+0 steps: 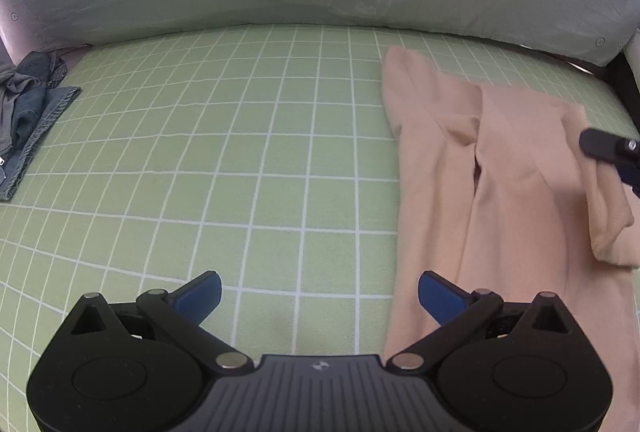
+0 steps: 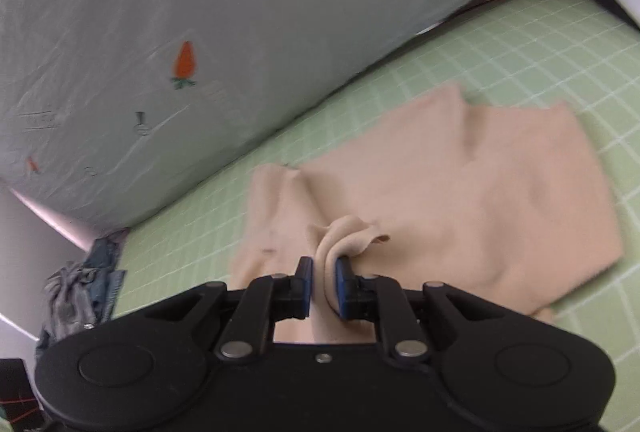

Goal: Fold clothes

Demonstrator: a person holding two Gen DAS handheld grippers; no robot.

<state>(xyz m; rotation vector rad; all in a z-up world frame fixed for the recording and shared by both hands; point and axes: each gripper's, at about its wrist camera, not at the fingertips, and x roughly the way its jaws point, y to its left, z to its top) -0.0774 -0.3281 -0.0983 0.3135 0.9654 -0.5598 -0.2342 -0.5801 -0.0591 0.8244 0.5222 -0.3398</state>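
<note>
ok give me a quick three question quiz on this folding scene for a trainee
1. True or false: the left tongs are shut on the peach garment.
2. Which tongs grip a bunched fold of the peach garment? A) left B) right C) both
3. Fill in: the crumpled denim clothes lie at the ____ edge of the green checked sheet in the left wrist view.

Key:
1. False. They are open over the sheet beside the garment.
2. B. The right tongs are shut on the fold.
3. left
</note>
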